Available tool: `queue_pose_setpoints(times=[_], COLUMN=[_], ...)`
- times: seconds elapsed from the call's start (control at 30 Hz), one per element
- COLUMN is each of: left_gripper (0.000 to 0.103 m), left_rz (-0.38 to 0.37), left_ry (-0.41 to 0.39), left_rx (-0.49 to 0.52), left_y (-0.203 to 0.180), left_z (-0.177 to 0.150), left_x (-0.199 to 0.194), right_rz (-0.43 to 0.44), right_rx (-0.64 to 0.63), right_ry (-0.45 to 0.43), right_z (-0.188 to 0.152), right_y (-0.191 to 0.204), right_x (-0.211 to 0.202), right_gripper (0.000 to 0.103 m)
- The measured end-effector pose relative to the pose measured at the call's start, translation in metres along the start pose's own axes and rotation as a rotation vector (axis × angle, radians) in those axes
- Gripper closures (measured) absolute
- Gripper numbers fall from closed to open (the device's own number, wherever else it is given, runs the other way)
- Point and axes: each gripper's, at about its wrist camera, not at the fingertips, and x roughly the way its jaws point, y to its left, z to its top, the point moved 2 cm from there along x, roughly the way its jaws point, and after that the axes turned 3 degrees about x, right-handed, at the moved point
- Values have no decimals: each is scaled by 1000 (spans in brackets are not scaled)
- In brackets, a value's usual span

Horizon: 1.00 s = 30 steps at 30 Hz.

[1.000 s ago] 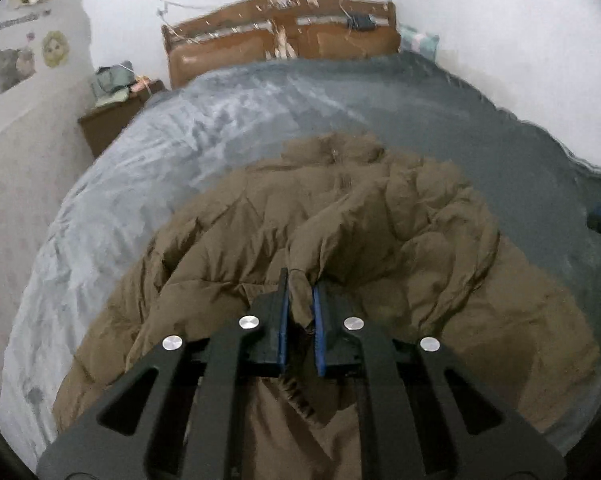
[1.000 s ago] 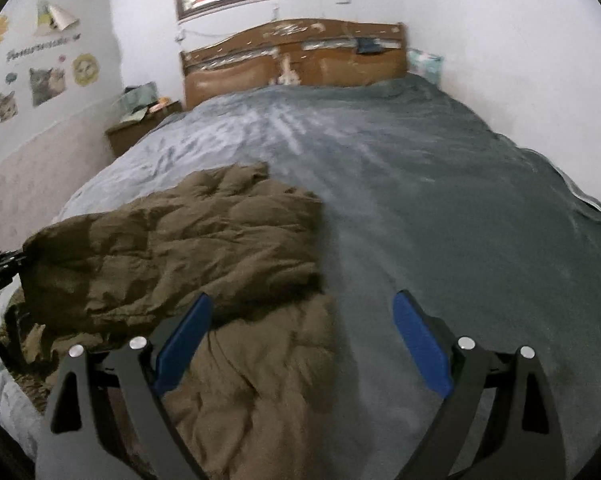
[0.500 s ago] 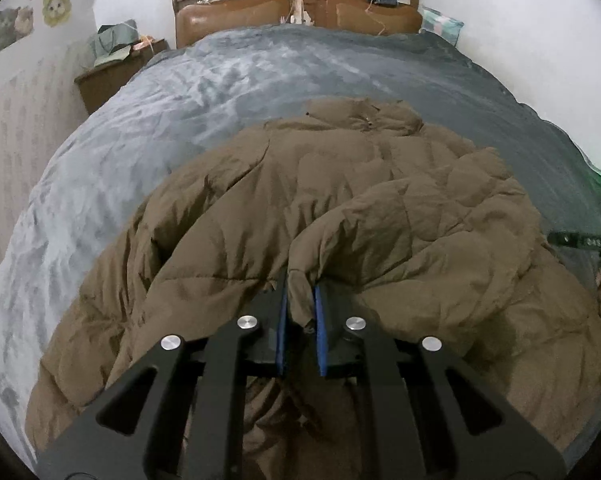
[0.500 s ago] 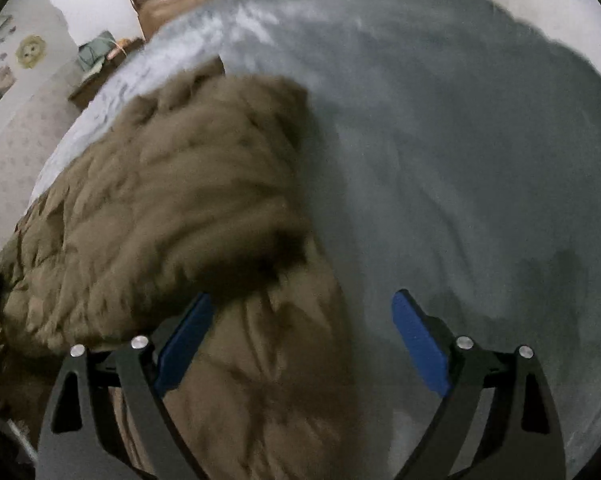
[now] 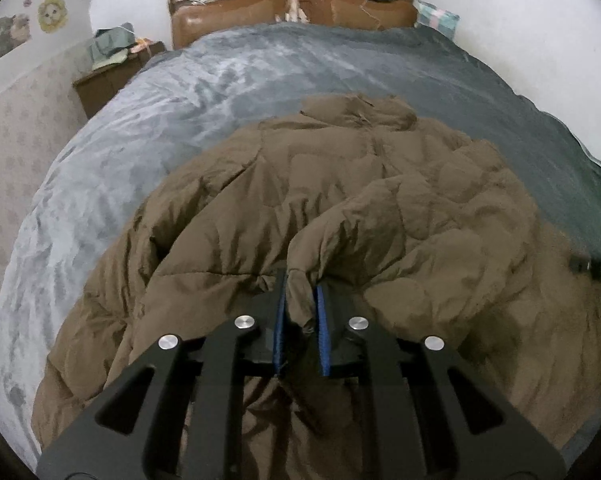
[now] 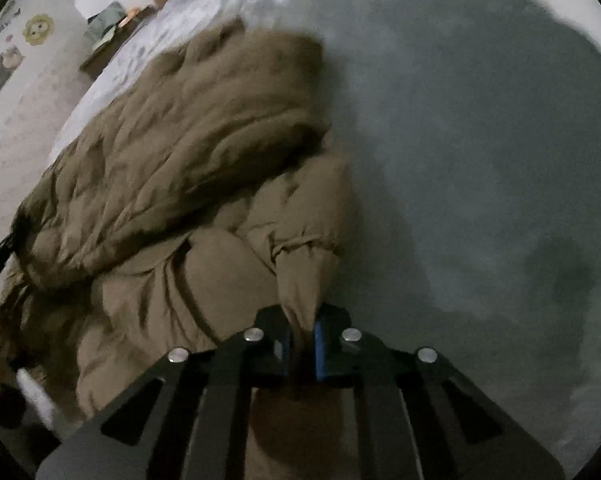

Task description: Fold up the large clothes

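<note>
Pointing steeply down at the brown puffer jacket (image 5: 380,208), with the left gripper (image 5: 300,316) pinching a bunched fold of the fabric between its 2 blue pads (image 5: 279,320) while the jaws are easing open slightly, the cloth staying pressed between them. Tilting even more sharply downward on the other side, with the right gripper (image 6: 301,340) clenched tight on a peaked corner of the jacket's edge, the fabric rising in a cone out of the narrow gap between its pads (image 6: 319,344). Lying spread across the near half of the grey bedspread (image 5: 220,80), collar toward the wooden headboard (image 5: 292,0), with 1 quilted flap folded over the middle and the near hem hanging toward the foot of the bed. Standing well apart to the left of the headboard, a bedside cabinet (image 5: 100,84) heaped with folded cloth, and above it animal stickers (image 5: 8,32) on the wall; a checked pillow (image 5: 436,16) tucked at the headboard's right end. Blocking the nearest stretch of jacket in both views, the black gripper frames. Blurring badly in the right wrist view, so quilting and bedspread texture smearing there. Poking in at the right edge of the left wrist view, a dark toothed part (image 5: 592,266), cut off and hard to identify.
</note>
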Motion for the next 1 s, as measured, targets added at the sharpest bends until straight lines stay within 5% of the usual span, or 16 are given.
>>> queue_pose_setpoints(times=[0.23,0.33,0.47,0.5,0.53,0.6,0.67,0.73,0.87,1.0], left_gripper=[90,90,90,90,90,90,88,88,87,87], left_rz=[-60,-51,62,107,125,148,163,162,127,130], left_ry=[36,60,84,83,89,116,122,135,156,170], left_rx=[27,52,136,169,181,185,207,238,217,207], left_y=[-24,-37,-50,-51,-50,-46,-47,-55,-65,-69], left_z=[21,39,66,77,85,99,108,111,106,100], left_x=[8,33,74,85,92,109,119,130,147,163], right_rz=[-279,-326,-382,-392,-419,-494,-517,-428,-91,-56], right_rx=[32,44,-12,-18,-32,-59,-67,-55,21,-51], right_ry=[-164,-118,-65,-64,-50,-92,-170,-256,-382,-291], right_z=[13,15,12,13,13,20,30,42,71,88], right_y=[-68,-86,-86,-85,-83,-83,-75,-68,-41,-10], right_x=[-59,-45,-33,-34,-32,-35,-45,-54,-47,3], right_gripper=[96,93,89,77,45,13,13,13,13,13])
